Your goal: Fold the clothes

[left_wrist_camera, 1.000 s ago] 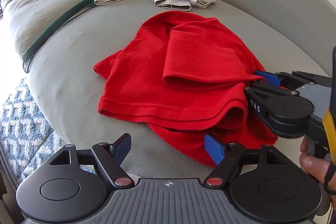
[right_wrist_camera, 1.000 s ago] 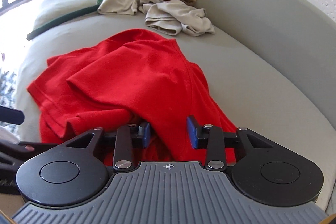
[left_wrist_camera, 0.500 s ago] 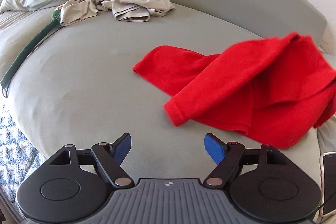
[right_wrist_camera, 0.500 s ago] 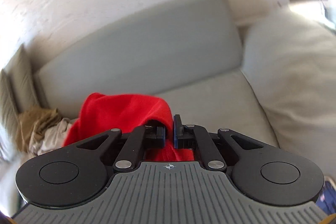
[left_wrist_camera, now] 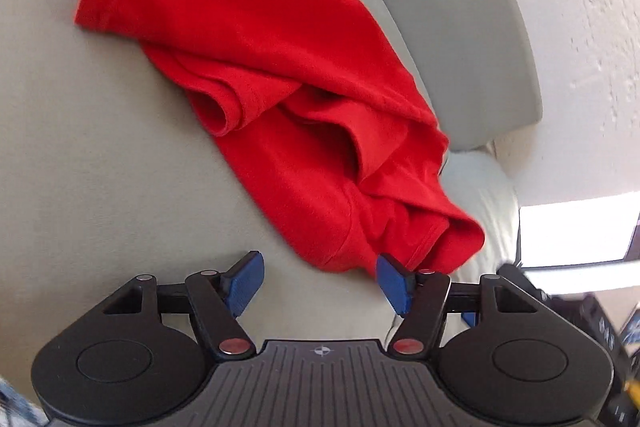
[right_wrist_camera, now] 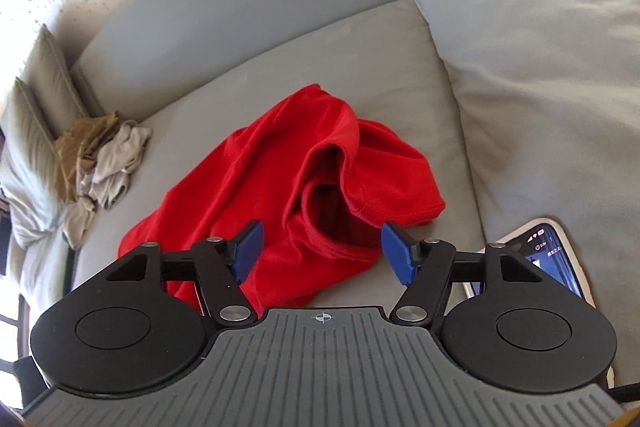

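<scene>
Folding is not finished: red shirt [right_wrist_camera: 280, 179] lies rumpled on the sofa seat [right_wrist_camera: 400, 75], no neat folds visible. Left gripper [left_wrist_camera: 320, 283] and right gripper [right_wrist_camera: 318, 251] hover over it, spread wide, empty. Crumpled beige clothes [right_wrist_camera: 100, 163], seemingly unfolded, sit well apart.

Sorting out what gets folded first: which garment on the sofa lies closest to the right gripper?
The red shirt, crumpled right in front of the open right gripper. The tan and beige clothes sit piled far off by the cushions.

The phone [right_wrist_camera: 554, 247] screen shows small characters and status icons, all too tiny to read.
</scene>
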`<action>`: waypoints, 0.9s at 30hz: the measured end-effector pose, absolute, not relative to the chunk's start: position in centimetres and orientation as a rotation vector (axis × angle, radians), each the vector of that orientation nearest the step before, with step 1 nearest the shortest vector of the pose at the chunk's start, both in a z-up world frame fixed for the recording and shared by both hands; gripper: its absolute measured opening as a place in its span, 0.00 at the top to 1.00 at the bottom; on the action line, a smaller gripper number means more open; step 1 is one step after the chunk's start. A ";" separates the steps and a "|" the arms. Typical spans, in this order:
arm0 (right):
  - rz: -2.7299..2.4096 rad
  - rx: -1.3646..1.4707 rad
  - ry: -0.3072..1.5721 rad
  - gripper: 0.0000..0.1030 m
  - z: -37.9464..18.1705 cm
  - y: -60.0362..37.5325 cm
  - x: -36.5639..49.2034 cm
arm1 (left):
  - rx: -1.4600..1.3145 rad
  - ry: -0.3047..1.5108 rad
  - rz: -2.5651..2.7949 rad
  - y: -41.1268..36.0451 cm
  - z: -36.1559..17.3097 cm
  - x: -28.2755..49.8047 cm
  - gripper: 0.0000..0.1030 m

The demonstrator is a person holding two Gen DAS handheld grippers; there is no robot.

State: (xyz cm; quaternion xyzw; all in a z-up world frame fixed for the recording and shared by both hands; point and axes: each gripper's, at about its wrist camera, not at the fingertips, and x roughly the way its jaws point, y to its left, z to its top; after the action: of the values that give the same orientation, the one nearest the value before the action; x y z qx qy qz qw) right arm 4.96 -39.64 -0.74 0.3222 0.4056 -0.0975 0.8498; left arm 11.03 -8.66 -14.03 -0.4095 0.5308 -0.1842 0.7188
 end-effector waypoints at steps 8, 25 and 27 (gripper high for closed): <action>-0.156 0.784 0.731 0.35 -0.1 -41.6 0.1 | -0.909 1.135 -0.329 -10.7 -14.9 13.0 0.44; -0.238 0.824 0.641 0.35 0.8 -43.9 -6.6 | -0.977 1.121 -0.199 -9.8 -15.0 14.5 0.88; -0.244 0.814 0.633 0.35 1.2 -43.8 -7.0 | -0.946 1.141 -0.197 -9.1 -14.3 14.3 0.98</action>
State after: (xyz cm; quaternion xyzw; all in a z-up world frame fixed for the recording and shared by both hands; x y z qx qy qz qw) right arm -7.05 -43.75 1.23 0.3882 0.3017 -0.1162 0.8630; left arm 14.33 -9.09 -14.29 -0.4301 0.5189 -0.0898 0.7333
